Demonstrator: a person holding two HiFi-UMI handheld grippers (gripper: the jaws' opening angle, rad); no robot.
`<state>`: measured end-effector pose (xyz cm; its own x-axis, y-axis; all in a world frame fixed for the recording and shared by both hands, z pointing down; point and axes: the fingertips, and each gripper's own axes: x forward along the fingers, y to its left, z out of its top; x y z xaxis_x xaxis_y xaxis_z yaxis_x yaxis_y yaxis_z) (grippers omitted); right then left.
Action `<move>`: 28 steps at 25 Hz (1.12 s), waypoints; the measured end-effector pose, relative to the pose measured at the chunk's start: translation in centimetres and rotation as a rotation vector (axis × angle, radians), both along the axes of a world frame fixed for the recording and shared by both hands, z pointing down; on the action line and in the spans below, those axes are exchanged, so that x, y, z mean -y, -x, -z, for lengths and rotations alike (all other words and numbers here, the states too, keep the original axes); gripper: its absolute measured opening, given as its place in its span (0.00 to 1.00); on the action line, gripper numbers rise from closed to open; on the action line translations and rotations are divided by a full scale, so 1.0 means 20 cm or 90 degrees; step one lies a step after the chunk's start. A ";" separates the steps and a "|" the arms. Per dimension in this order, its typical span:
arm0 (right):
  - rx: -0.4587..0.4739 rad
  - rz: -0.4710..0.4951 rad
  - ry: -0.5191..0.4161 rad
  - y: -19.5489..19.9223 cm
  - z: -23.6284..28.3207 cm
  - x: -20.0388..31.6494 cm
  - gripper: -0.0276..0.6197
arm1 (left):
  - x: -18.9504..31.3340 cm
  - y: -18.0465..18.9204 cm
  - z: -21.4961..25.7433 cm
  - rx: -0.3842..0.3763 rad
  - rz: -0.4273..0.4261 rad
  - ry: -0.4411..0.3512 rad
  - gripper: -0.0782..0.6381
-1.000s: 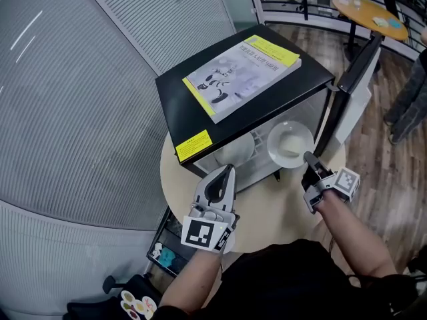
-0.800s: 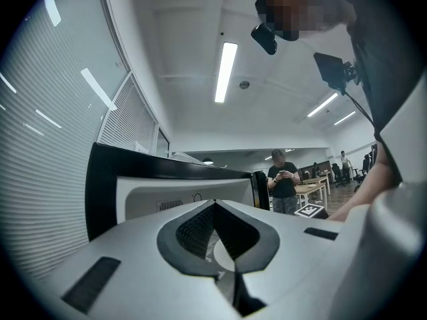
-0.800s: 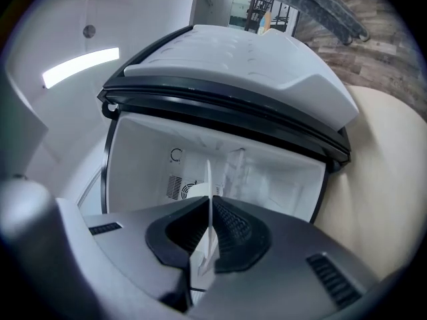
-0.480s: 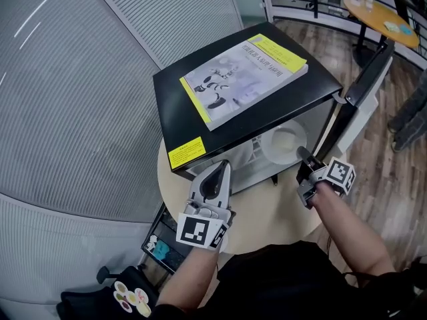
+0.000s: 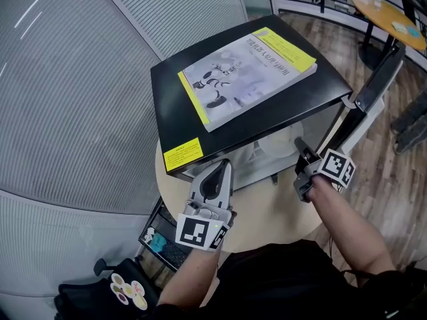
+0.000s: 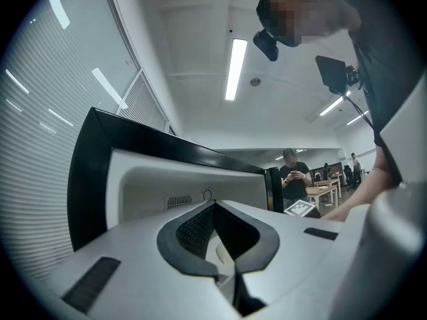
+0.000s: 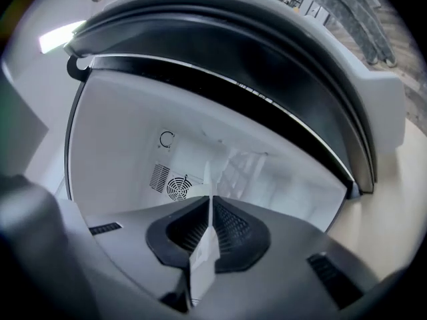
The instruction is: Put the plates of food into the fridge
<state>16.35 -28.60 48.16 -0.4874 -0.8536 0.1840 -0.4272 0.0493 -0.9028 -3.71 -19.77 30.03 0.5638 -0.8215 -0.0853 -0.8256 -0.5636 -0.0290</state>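
A white plate (image 7: 201, 264), seen edge-on, is pinched by its rim in the jaws of the right gripper (image 5: 301, 152), which reaches into the open black-topped fridge (image 5: 175, 105). The left gripper (image 5: 223, 169), its jaws pressed together on nothing, hovers before the fridge above the round tabletop (image 5: 267, 204). A book (image 5: 243, 69) lies on top of the fridge.

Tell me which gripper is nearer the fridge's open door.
Right. The right gripper, shut on a plate, reaches into the fridge just left of the door; the left gripper, shut, hangs at the opening's far side.
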 end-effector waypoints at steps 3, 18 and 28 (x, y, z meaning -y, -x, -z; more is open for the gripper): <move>-0.039 0.010 -0.006 0.03 0.04 0.04 0.07 | 0.01 0.01 -0.02 -0.005 0.006 0.004 0.11; -0.176 0.018 0.001 0.05 0.04 0.21 0.08 | 0.05 0.03 -0.08 -0.001 0.027 0.026 0.11; -0.326 0.053 0.018 0.03 -0.04 0.26 0.13 | 0.05 -0.01 -0.13 -0.002 0.020 0.042 0.11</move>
